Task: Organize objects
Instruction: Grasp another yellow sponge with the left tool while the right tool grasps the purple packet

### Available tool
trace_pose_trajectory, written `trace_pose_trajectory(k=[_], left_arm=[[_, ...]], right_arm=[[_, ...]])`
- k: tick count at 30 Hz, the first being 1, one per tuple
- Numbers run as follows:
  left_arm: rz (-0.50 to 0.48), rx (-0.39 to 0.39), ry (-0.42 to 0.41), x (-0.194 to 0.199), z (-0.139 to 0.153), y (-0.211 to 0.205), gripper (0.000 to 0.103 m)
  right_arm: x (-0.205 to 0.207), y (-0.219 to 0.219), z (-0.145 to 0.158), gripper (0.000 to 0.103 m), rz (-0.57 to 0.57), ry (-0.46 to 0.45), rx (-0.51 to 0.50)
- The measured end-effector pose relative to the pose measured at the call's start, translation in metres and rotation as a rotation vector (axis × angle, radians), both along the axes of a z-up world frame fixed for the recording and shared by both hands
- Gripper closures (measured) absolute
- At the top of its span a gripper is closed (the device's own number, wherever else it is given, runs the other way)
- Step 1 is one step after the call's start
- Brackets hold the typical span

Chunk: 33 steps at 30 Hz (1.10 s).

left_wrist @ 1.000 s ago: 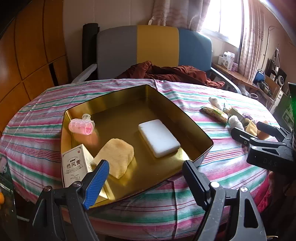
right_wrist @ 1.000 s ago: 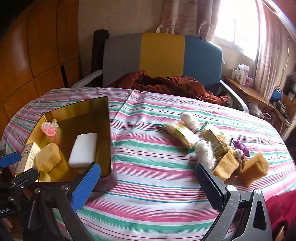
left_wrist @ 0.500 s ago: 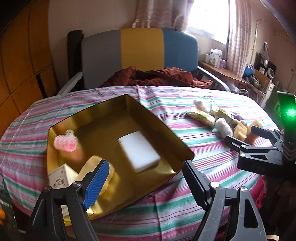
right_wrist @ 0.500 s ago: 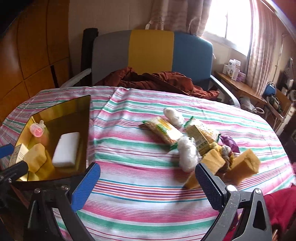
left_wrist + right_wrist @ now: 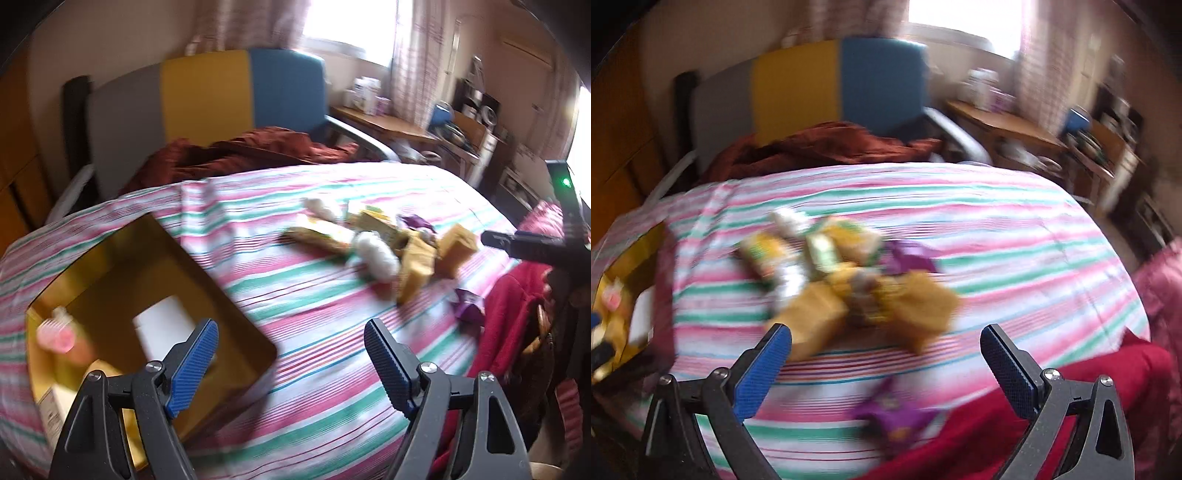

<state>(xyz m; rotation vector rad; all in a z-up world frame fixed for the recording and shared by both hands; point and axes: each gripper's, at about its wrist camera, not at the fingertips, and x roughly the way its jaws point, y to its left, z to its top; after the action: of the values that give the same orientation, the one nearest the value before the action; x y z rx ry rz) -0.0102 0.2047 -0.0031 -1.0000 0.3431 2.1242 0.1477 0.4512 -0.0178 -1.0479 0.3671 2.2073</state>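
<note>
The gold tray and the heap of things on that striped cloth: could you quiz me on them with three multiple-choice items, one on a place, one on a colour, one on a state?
1. Where does the white sponge block lie?
A. inside the gold tray
B. on the chair
C. in the heap of items

2. What colour are the finger pads of each hand-held gripper?
A. red
B. blue
C. green

3. How is the right hand-held gripper?
A. shut on a packet
B. shut on nothing
C. open and empty

Answers: 1 A, the block sits within the tray's walls. 2 B, both views show ribbed blue pads. 3 C, its fingers stand wide apart with only striped tablecloth between them.
</note>
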Motion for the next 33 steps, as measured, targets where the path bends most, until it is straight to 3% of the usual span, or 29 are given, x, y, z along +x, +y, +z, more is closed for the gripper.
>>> trace_pose_trajectory(k=[6, 11, 16, 26, 27, 28, 29, 33], left_arm=[[-0.114, -0.004, -0.046, 0.008, -0.006, 0.051, 0.022], [-0.193, -0.004, -0.067, 0.017, -0.014, 0.089, 0.034], [-0.258, -0.014, -0.09, 0.024, -0.028, 0.126, 0.036], [-0.332, -0.13, -0.054, 0.021, -0.058, 0.19, 0.035], [-0.338, -0.14, -0.055, 0.021, -0.061, 0.194, 0.039], [-0.347, -0.149, -0.061, 0.022, -0.065, 0.197, 0.051], [-0.357, -0.155, -0.069, 0.023, -0.068, 0.199, 0.073], [-0.354, -0.111, -0.071, 0.029, -0.066, 0.181, 0.072]], right_arm=[[0.02, 0.034, -0.01, 0.0, -0.105, 0.014, -0.056], [0.025, 0.044, -0.013, 0.0, -0.104, 0.086, -0.146], [0.035, 0.055, -0.017, 0.0, -0.123, 0.166, -0.235], [0.038, 0.065, -0.026, 0.0, -0.108, 0.235, -0.34], [0.039, 0.065, -0.026, 0.0, -0.108, 0.236, -0.342], [0.039, 0.065, -0.026, 0.0, -0.107, 0.238, -0.345], [0.039, 0.066, -0.026, 0.0, -0.107, 0.24, -0.348], [0.039, 0.067, -0.027, 0.0, -0.112, 0.243, -0.352]])
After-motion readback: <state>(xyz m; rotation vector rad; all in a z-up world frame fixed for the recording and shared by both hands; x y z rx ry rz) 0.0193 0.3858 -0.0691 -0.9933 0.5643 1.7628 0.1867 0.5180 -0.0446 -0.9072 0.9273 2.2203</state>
